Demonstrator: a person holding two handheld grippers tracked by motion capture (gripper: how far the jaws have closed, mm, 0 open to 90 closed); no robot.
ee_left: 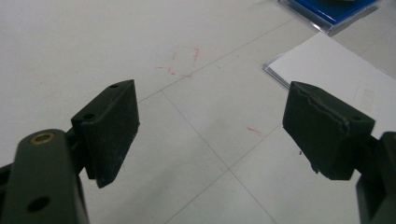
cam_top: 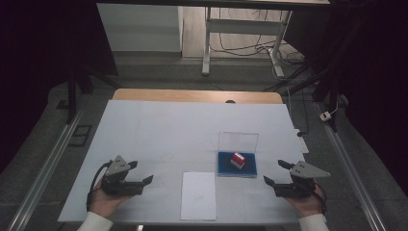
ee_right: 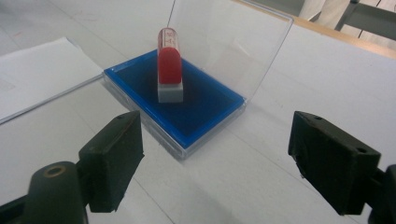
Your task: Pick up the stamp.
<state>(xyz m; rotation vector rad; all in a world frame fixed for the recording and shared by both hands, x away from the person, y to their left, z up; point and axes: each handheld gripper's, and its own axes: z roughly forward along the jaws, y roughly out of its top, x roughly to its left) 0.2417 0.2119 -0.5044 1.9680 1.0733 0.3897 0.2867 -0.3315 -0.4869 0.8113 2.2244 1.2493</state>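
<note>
The surface (cam_top: 159, 130) is matt white, smooth, with thin lines and a few faint red marks; bare wood shows along its far edge. The paper (cam_top: 198, 195) looks flat and matt. The case (ee_right: 187, 100) has a clear, shiny plastic lid and a dark blue pad inside. The stamp (ee_right: 169, 65) has a glossy red plastic top and a pale grey base. The jaws look like matt black plastic, and one jaw in the left gripper view has a rough, chipped edge.
</note>
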